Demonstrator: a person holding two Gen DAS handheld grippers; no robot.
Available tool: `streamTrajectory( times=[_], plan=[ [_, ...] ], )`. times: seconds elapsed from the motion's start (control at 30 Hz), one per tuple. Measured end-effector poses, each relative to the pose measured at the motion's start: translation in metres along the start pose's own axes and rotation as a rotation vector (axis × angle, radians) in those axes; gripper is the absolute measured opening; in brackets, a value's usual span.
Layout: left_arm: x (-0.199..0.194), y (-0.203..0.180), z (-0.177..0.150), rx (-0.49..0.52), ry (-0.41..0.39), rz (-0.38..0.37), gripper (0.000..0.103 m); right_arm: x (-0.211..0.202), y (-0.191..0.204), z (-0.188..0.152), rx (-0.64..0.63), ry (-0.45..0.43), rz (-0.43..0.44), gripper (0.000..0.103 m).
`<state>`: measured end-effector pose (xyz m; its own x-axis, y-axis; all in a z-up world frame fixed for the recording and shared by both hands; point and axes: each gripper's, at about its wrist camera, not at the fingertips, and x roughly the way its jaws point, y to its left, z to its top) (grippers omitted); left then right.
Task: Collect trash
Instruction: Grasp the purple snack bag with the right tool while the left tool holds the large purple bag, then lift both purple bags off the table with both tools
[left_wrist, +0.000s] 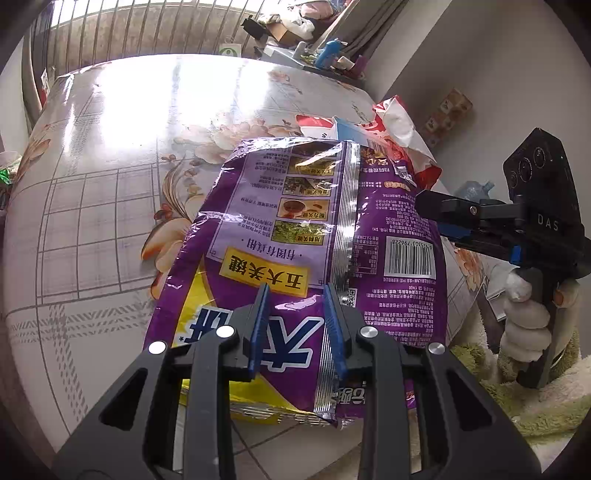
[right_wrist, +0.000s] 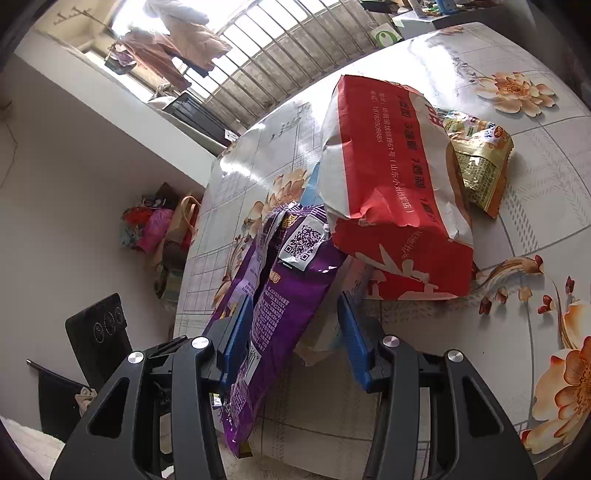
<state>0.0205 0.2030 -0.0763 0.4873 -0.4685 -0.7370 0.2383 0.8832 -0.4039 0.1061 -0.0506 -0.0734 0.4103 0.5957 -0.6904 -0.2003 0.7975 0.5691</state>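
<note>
A large purple snack bag (left_wrist: 295, 236) lies on the floral table (left_wrist: 110, 184), its near end past the table's edge. My left gripper (left_wrist: 297, 291) sits over the bag's near end with jaws apart, the bag between the blue pads. My right gripper (right_wrist: 295, 314) is open around the bag's right edge (right_wrist: 280, 295); it shows in the left wrist view (left_wrist: 443, 218) at the bag's right side. A red and white paper bag (right_wrist: 391, 184) lies beyond, touching the purple bag. A gold snack wrapper (right_wrist: 480, 170) lies behind it.
A window grille (left_wrist: 147, 33) runs behind the table. Cluttered shelves (left_wrist: 314, 48) stand at the back right. A heap of bags (right_wrist: 162, 229) lies on the floor by the wall. A fluffy green-white cloth (left_wrist: 524, 391) lies to the right of the table.
</note>
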Motion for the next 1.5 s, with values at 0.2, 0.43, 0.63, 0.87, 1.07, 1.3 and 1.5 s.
streamTrajectory(
  times=[0.2, 0.43, 0.63, 0.87, 1.07, 1.3, 1.5],
  plan=[
    [0.000, 0.002, -0.002, -0.001, -0.011, -0.014, 0.028, 0.006, 0.015, 0.003, -0.041, -0.034, -0.002, 0.031],
    [0.002, 0.005, 0.001, -0.012, -0.005, -0.045, 0.028, -0.007, 0.043, -0.003, -0.182, -0.061, 0.138, 0.006],
    [0.017, 0.009, 0.010, -0.091, -0.011, -0.163, 0.026, -0.005, 0.054, -0.013, -0.253, 0.004, 0.224, 0.005],
    [0.032, 0.051, 0.009, -0.343, 0.006, -0.467, 0.017, 0.020, 0.045, -0.028, -0.236, 0.117, 0.212, 0.005],
    [0.018, 0.076, 0.005, -0.444, -0.036, -0.450, 0.017, 0.037, 0.039, -0.038, -0.231, 0.193, 0.187, 0.005],
    [-0.046, 0.080, 0.015, -0.366, -0.247, -0.342, 0.018, 0.058, 0.032, -0.052, -0.225, 0.288, 0.110, 0.004],
    [-0.062, 0.017, 0.037, -0.139, -0.276, -0.428, 0.022, 0.056, 0.035, -0.055, -0.246, 0.283, 0.100, 0.004]
  ],
)
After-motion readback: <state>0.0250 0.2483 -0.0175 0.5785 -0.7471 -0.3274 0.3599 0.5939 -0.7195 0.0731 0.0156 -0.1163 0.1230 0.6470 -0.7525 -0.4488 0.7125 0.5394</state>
